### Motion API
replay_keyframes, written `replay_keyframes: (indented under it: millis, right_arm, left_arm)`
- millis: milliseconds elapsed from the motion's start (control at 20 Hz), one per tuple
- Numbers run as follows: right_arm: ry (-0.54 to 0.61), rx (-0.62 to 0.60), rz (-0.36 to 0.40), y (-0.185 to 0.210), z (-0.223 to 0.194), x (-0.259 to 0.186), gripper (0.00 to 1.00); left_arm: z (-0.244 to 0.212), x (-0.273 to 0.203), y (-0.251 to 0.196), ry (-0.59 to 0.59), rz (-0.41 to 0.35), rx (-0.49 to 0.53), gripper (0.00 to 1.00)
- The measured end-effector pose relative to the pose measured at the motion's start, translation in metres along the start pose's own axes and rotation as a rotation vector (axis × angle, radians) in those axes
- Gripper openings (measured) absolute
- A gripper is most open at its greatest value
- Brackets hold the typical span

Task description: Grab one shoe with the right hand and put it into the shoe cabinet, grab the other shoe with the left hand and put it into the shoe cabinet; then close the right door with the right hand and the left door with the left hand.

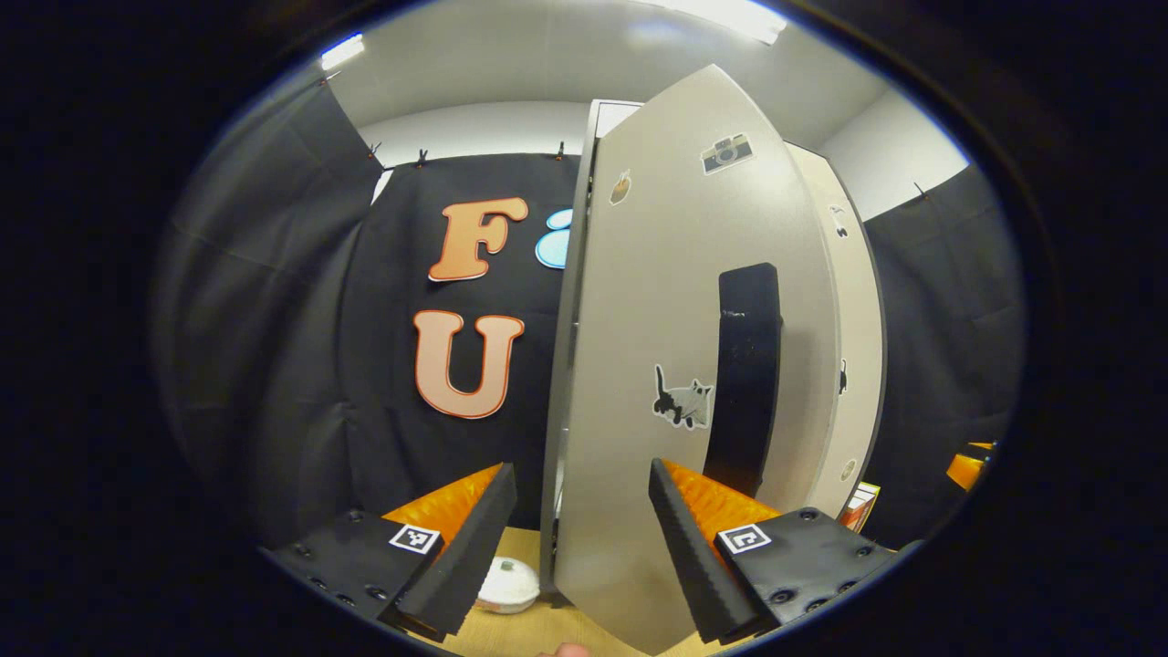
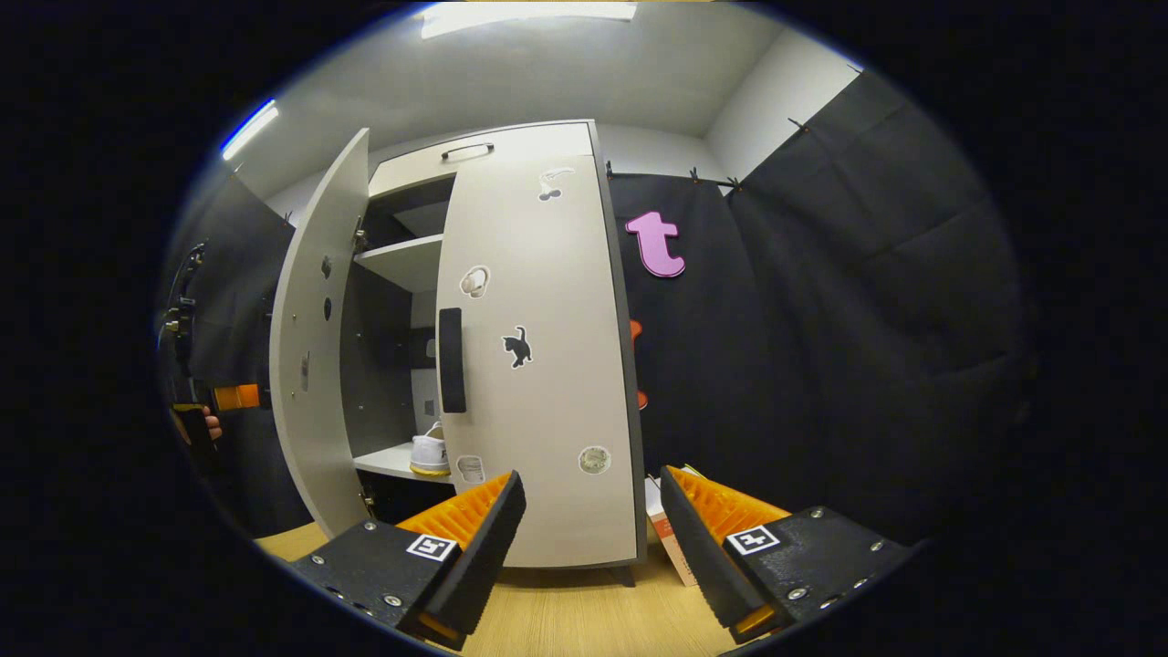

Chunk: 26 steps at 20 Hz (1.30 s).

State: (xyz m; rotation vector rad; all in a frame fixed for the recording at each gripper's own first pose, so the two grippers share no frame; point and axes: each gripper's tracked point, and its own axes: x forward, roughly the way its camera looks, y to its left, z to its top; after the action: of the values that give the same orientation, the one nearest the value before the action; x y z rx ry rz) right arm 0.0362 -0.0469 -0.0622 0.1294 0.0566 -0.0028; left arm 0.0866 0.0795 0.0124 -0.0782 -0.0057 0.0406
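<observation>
The shoe cabinet's left door stands open right in front of my left gripper. That gripper is open, and the door's lower part shows between its fingers. The door has a black handle. In the right gripper view the right door looks closed or nearly so, and the left door swings out. A white shoe rests on a lower shelf inside. My right gripper is open and empty, low in front of the right door. The left gripper, held by a hand, sits behind the open left door.
A small white round object lies on the wooden floor beside the left door. A box leans at the cabinet's right side. Black cloth walls surround the cabinet. A drawer with a handle tops the cabinet.
</observation>
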Motion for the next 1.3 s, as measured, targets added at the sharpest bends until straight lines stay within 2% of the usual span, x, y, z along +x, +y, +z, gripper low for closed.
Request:
replay_keyframes:
  millis: [50,100,350,450,500,600,750,800,850,1150,1200,1300]
  right_arm:
    - [0.001,0.000,-0.007,-0.003,0.000,-0.001,0.92]
    - [0.002,-0.001,-0.013,-0.005,-0.001,0.000,0.92]
    - [0.004,-0.001,-0.048,-0.015,-0.001,0.000,0.92]
    - [0.002,0.010,-0.057,-0.018,-0.001,0.000,0.92]
    - [0.002,0.014,-0.062,-0.019,-0.001,0.001,0.92]
    - [0.004,0.016,-0.069,-0.021,-0.002,0.000,0.92]
    - [0.000,0.010,-0.084,-0.024,-0.001,-0.001,0.92]
    - [0.000,0.007,-0.090,-0.026,-0.001,-0.002,0.92]
    - [0.000,0.007,-0.096,-0.028,-0.001,-0.003,0.92]
    - [-0.006,-0.002,-0.123,-0.036,0.001,-0.008,0.92]
    - [-0.007,-0.002,-0.126,-0.037,0.001,-0.007,0.92]
    - [-0.012,0.003,-0.127,-0.037,0.002,-0.007,0.92]
  left_arm:
    - [-0.001,0.005,-0.009,0.000,-0.020,-0.002,0.91]
    - [-0.003,0.012,-0.020,-0.003,-0.041,-0.003,0.95]
    - [-0.013,0.044,-0.057,0.000,-0.106,-0.003,0.93]
    - [-0.020,0.057,-0.064,0.007,-0.105,0.006,0.99]
    - [-0.023,0.061,-0.067,0.006,-0.103,0.010,0.96]
    - [-0.026,0.072,-0.072,0.012,-0.102,0.007,0.99]
    - [-0.028,0.075,-0.078,0.013,-0.102,0.010,0.93]
    - [-0.028,0.078,-0.081,0.012,-0.102,0.020,0.96]
    - [-0.029,0.081,-0.084,0.013,-0.103,0.030,0.93]
    - [-0.035,0.096,-0.092,0.017,-0.107,0.017,0.93]
    - [-0.036,0.100,-0.093,0.017,-0.101,0.020,0.96]
    - [-0.040,0.102,-0.095,0.022,-0.093,0.030,0.96]
